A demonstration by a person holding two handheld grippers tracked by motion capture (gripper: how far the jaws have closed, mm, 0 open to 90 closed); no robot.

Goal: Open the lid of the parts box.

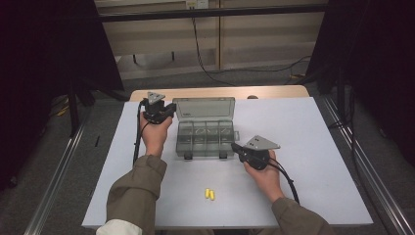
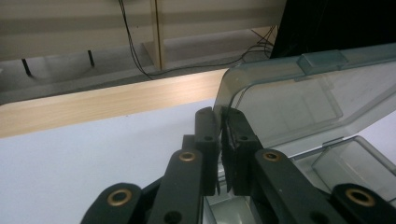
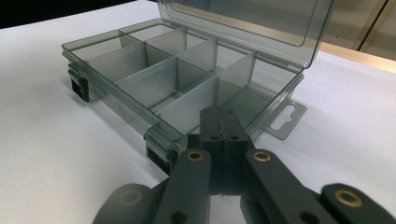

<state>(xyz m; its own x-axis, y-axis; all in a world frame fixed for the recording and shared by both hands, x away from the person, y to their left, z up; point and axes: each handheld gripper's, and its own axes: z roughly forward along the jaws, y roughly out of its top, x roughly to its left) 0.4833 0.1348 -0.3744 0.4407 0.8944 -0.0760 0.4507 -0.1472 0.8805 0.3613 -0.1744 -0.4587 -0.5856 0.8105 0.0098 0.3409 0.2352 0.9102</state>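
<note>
Smoky clear plastic organiser box (image 1: 205, 134) sits on the white desk (image 1: 303, 176) between the 2 tongs, lid (image 1: 204, 108) swung up and back; compartments look empty as far as I can tell.

Left tongs (image 1: 166, 110): jaws nearly together, pinched on the lid's near corner edge, w/ the thin plastic rim running down between the pads in the left gripper view (image 2: 219, 135); so it's gripping the lid, holding it open or just finishing the swing.

Right tongs (image 1: 237, 147): jaws fully shut, nothing between them (image 3: 223, 122); tips rest at the box's front corner beside 1 of the 2 dark latches (image 3: 159, 154), touching or just short of the rim, can't say which; judged to be steadying the base.

2 small yellow pieces (image 1: 210, 194) lie on the desk well behind both tongs, nearer the person, slightly closer to the right tongs.

Step in hand, by my reading: opening stage is about done, lid up, box braced; loading not yet begun.

Next move prob. calls for: left tongs to let go of the lid only if it stays up unaided; right tongs to pull back off the corner, spread its jaws, come down over 1 yellow piece and pinch it lightly; pieces are small and lie touching each other, so approach from the outer side to avoid nudging the 2nd; then carry fwd over the front wall into a compartment.
</note>
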